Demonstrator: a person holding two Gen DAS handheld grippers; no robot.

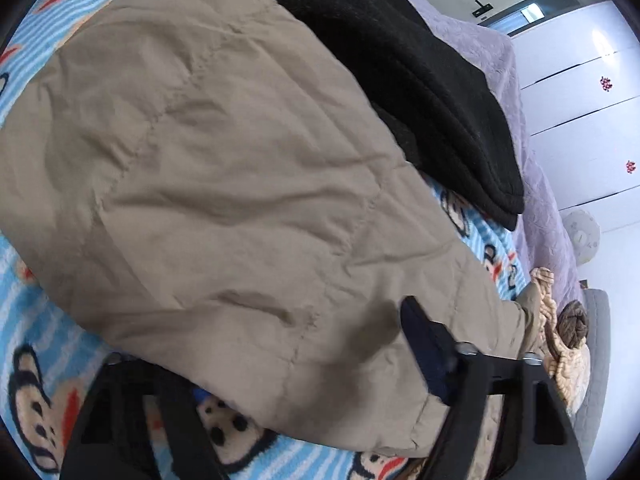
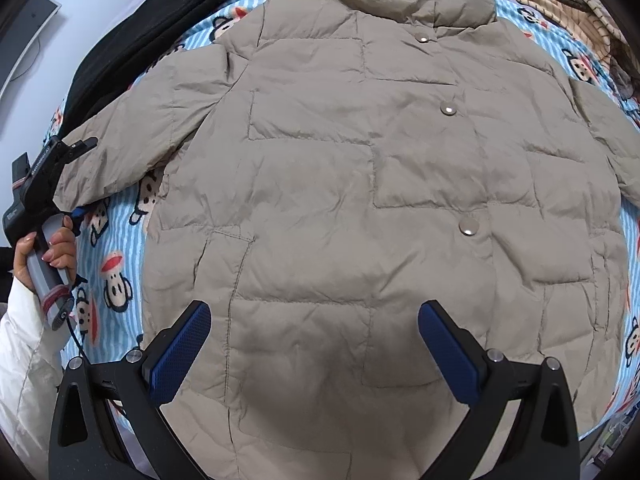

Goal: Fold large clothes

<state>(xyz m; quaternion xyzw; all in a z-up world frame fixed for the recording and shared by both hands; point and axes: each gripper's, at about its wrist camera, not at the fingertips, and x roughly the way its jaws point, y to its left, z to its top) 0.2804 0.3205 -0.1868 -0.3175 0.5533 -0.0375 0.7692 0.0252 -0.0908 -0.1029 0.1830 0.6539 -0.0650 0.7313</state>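
A home bedroom. Bed spread with a blue striped cartoon-monkey blanket [image 2: 116, 248] over a lilac quilted bedspread [image 1: 536, 184]; white wardrobe doors [image 1: 580, 120] with small flower stickers at far right; a white door with a dark handle [image 1: 480, 8] beyond; a small round fan [image 1: 582, 238] by the wardrobe.

No readable text; small print on left tool [image 2: 60, 156] illegible.
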